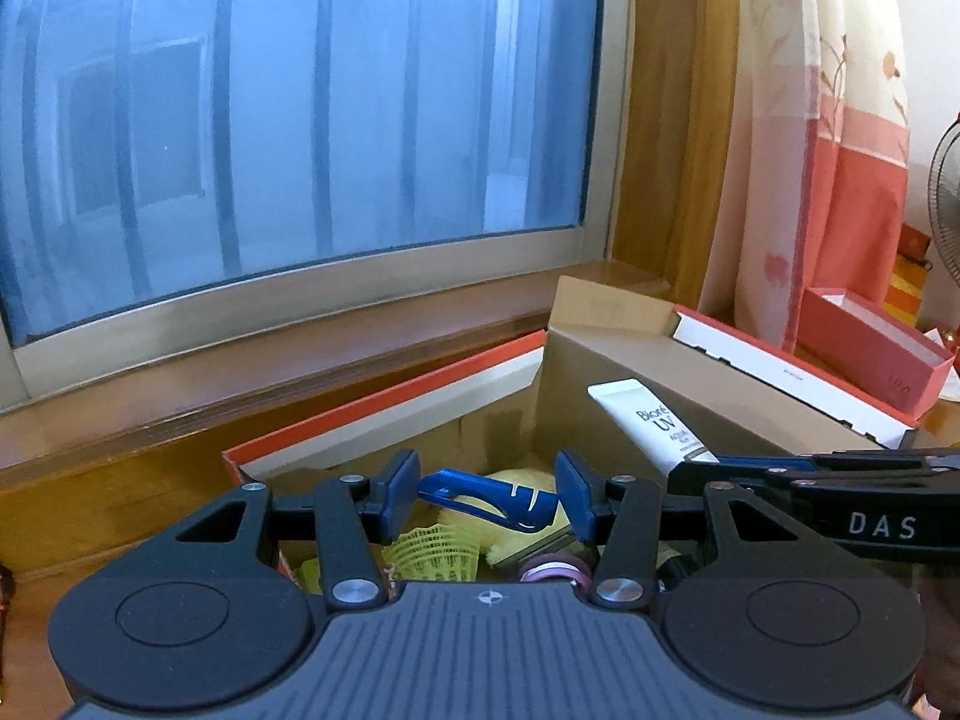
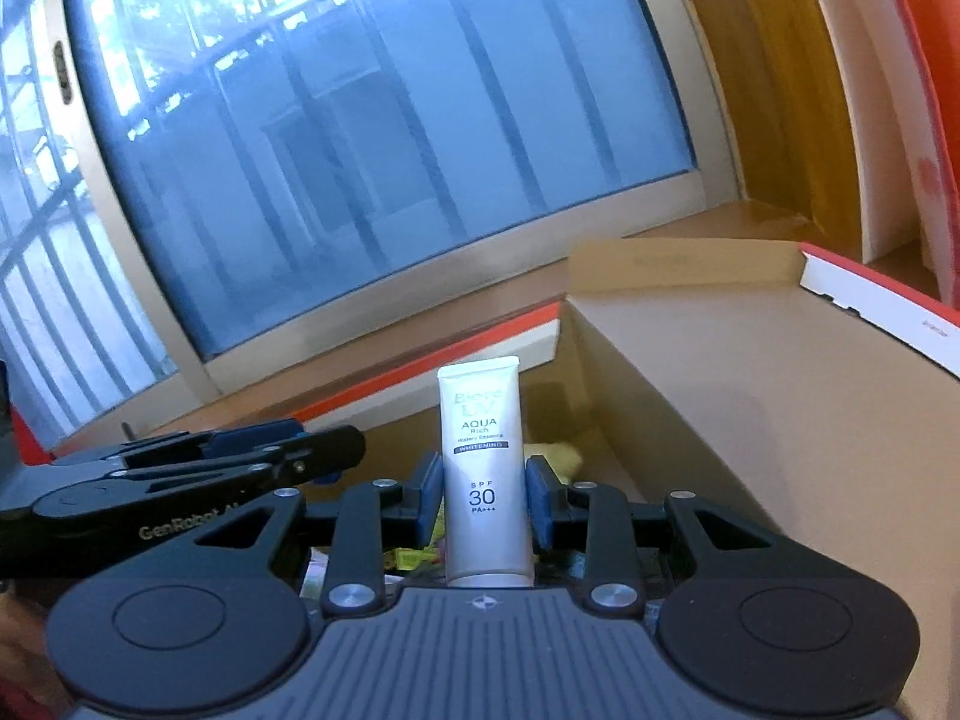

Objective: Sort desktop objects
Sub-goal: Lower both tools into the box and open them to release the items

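Black hand-held gripper (image 1: 487, 495), blue pads (image 1: 401, 483), silver screws, ribbed grey housing.

Left gripper (image 1: 489, 495) clamped; right gripper (image 2: 485, 495) clamped

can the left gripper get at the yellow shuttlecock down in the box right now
Probably not yet. The left gripper is already shut on a blue clip, so its jaws are occupied. The yellow shuttlecock lies just below in the cardboard box with nothing over it, so dropping the clip first should free the way.
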The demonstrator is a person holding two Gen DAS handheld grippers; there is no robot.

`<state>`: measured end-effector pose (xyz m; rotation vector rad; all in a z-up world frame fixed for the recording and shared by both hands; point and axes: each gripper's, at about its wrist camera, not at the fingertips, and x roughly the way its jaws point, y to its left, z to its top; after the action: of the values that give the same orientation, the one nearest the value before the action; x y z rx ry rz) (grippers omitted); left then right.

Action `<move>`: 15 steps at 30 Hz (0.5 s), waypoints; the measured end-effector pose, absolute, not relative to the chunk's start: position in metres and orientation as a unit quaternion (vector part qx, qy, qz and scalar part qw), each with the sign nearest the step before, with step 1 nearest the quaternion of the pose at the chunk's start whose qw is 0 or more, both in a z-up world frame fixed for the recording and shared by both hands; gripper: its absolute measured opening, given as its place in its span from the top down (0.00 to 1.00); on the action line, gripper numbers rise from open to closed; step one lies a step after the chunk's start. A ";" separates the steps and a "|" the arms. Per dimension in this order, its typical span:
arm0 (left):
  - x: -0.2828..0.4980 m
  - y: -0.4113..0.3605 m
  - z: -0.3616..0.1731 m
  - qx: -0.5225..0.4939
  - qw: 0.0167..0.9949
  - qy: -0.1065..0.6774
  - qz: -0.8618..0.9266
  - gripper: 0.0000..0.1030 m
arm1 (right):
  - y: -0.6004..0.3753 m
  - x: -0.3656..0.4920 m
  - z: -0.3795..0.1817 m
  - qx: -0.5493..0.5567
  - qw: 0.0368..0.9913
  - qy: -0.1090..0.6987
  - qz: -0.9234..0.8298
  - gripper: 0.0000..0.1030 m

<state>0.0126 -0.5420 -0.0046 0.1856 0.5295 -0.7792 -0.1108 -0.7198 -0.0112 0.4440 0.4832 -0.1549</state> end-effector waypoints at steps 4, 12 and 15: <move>0.017 -0.547 -0.007 0.087 0.888 0.260 -0.370 0.38 | -0.728 -0.106 -0.014 0.222 0.943 0.236 -0.074 0.64; 0.014 -0.544 -0.004 0.080 0.892 0.262 -0.359 0.31 | -0.725 -0.106 -0.010 0.201 0.950 0.229 -0.072 0.51; 0.008 -0.536 -0.002 0.074 0.895 0.262 -0.354 0.25 | -0.719 -0.110 -0.007 0.187 0.954 0.220 -0.078 0.39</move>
<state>0.0085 -0.5365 -0.0018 0.1532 0.5426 -0.7335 -0.1100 -0.7193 -0.0072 0.3804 0.4473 -0.1593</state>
